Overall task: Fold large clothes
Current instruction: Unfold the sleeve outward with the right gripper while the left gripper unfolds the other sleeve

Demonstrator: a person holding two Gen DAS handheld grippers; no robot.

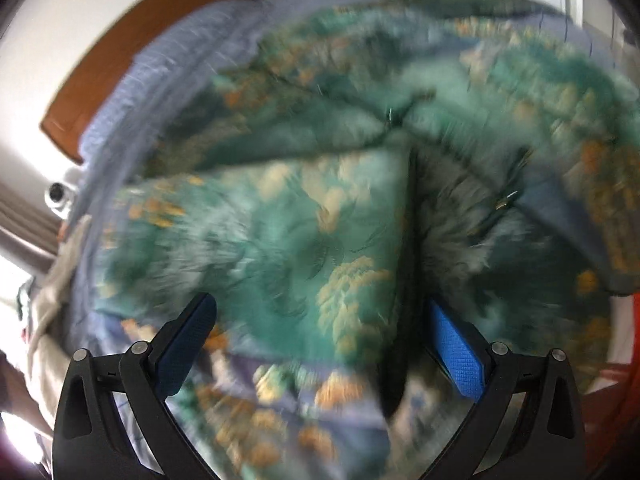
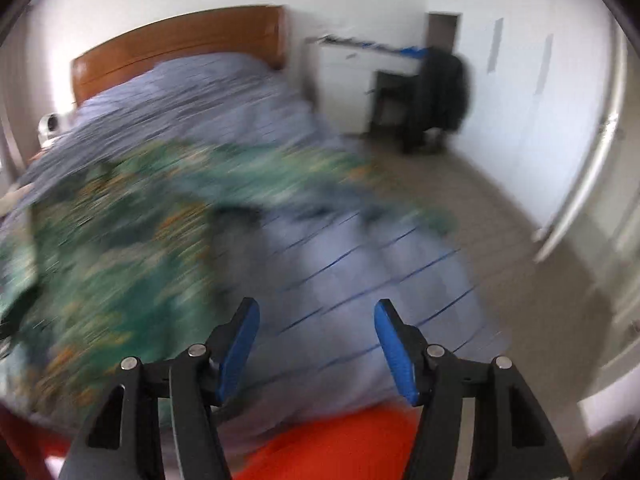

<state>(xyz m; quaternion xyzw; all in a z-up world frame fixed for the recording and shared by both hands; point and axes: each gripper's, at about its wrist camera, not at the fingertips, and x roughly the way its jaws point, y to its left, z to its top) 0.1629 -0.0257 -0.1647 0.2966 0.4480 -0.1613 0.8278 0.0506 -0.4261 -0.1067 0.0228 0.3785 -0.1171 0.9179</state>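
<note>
Green floral garment (image 1: 280, 216) lies crumpled on the blue-grey bedspread (image 2: 360, 264) below the wooden headboard (image 2: 180, 44), left gripper (image 1: 320, 340) wide over it gripping nothing, right gripper (image 2: 316, 344) half-open, empty, beside it

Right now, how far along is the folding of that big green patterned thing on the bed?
Early to midway, I would judge. The green garment shows at least one flap laid over itself, but it lies rumpled across the blue bedspread. Nothing is in hand: the right gripper is open over bare bedspread, and the left gripper hangs open above the cloth. Smoothing and further folds remain.
</note>
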